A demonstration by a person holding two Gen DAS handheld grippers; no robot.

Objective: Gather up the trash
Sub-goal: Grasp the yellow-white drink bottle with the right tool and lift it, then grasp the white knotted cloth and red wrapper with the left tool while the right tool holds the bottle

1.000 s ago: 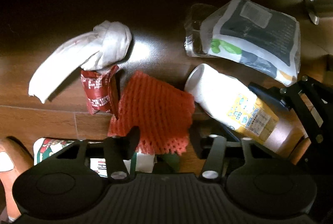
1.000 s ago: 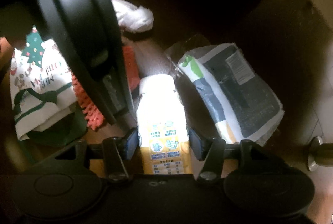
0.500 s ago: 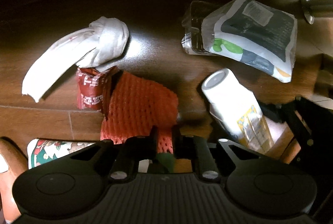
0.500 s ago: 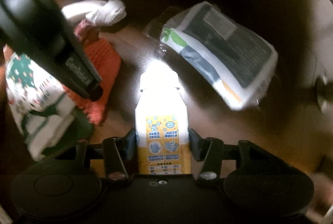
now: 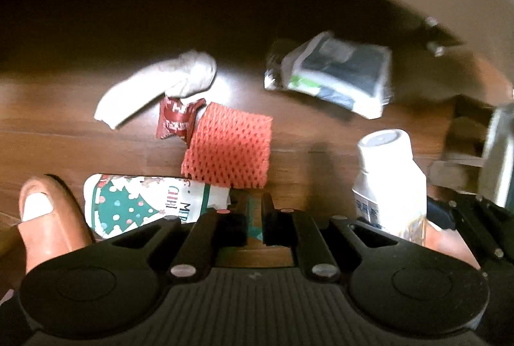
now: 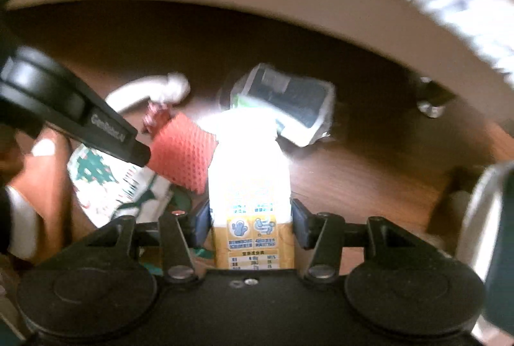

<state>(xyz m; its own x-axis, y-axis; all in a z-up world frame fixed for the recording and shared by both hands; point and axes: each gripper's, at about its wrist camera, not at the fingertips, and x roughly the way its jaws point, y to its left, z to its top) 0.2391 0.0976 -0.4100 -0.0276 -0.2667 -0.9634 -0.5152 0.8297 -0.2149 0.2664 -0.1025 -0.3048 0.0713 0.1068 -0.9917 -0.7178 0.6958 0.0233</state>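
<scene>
The right tongs (image 6: 251, 222) are closed on the lower body of a white plastic drink bottle with a yellow label (image 6: 249, 182), pads pressing either side of the label; the bottle is held above the brown wood-plank floor (image 5: 64, 134). It looks light and probably empty, stiff enough to bear a squeeze but smooth, so the labelled waist seems the surest place to hold.

The left tongs (image 5: 254, 212) have their jaws drawn nearly together with something thin and green between them, apparently the handle or edge of the white Christmas-tree printed bag (image 5: 141, 201) lying just ahead; whether it is truly gripped cannot be told. The bag should be limp and light, best held by its rim.

Beyond lie one orange foam fruit net (image 5: 229, 148), soft and springy, overlapping the bag's edge; one crumpled red wrapper (image 5: 175, 118) touching the net; one twisted white tissue or cloth (image 5: 157, 89) against the wrapper; and one flat white-and-dark plastic pouch (image 5: 337, 73), slippery-looking, well apart to the right. A tan slipper (image 5: 48, 217) shows at the left edge.

That makes six pieces, one of each.
</scene>
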